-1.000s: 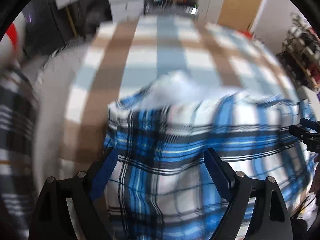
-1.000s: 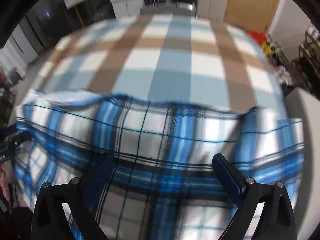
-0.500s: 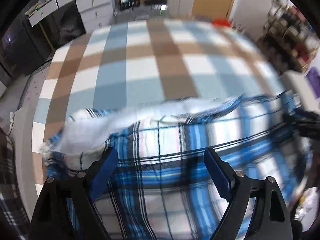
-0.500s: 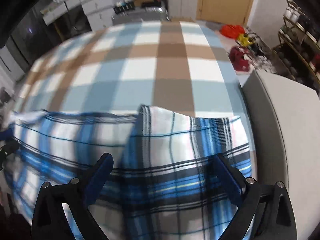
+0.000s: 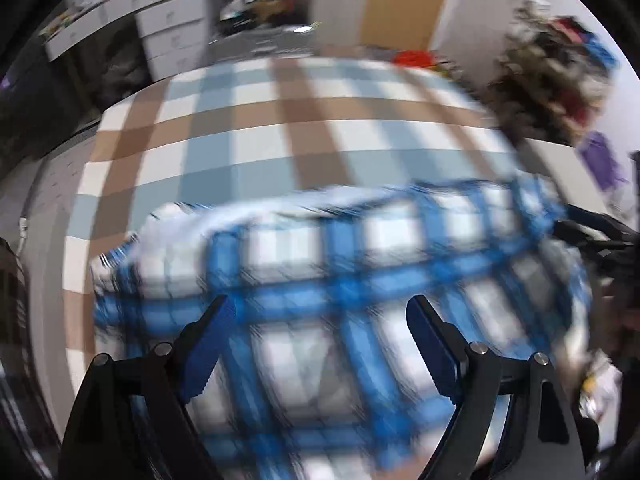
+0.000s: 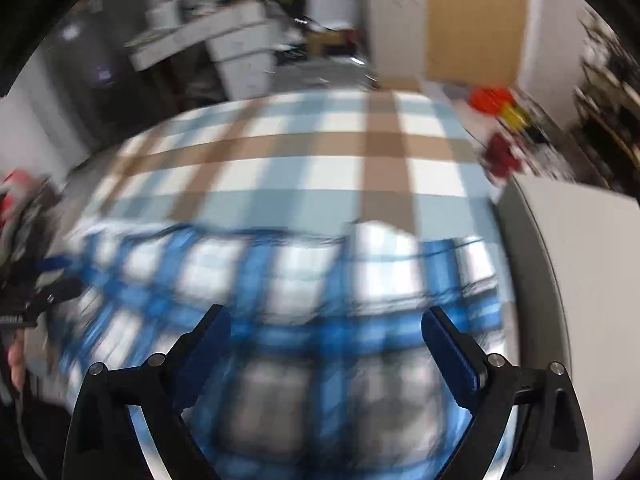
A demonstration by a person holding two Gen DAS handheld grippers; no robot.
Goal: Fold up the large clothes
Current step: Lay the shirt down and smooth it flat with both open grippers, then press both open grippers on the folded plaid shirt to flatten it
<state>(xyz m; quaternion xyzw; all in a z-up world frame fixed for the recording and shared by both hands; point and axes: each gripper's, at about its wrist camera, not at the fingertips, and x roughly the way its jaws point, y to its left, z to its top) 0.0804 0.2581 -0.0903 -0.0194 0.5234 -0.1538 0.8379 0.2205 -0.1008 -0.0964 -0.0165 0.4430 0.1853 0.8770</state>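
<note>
A blue, white and black plaid shirt (image 5: 340,272) lies on the checked bed cover (image 5: 280,132), near the bed's front edge. It also fills the lower half of the right wrist view (image 6: 304,292), blurred by motion. My left gripper (image 5: 320,320) is open above the shirt, jaws wide apart, holding nothing. My right gripper (image 6: 326,332) is open above the shirt too, and empty. The right gripper shows at the right edge of the left wrist view (image 5: 592,236). The left gripper shows at the left edge of the right wrist view (image 6: 44,284).
A pale grey surface (image 6: 580,280) borders the bed on the right. White drawers (image 5: 172,28) and a wooden door (image 5: 404,4) stand beyond the bed. A cluttered shelf (image 5: 552,72) is at the right, with red things (image 6: 492,100) on the floor.
Both views have tilted up and back, showing more of the room. The shirt looks flatter and lower in view. Both grippers stay open.
</note>
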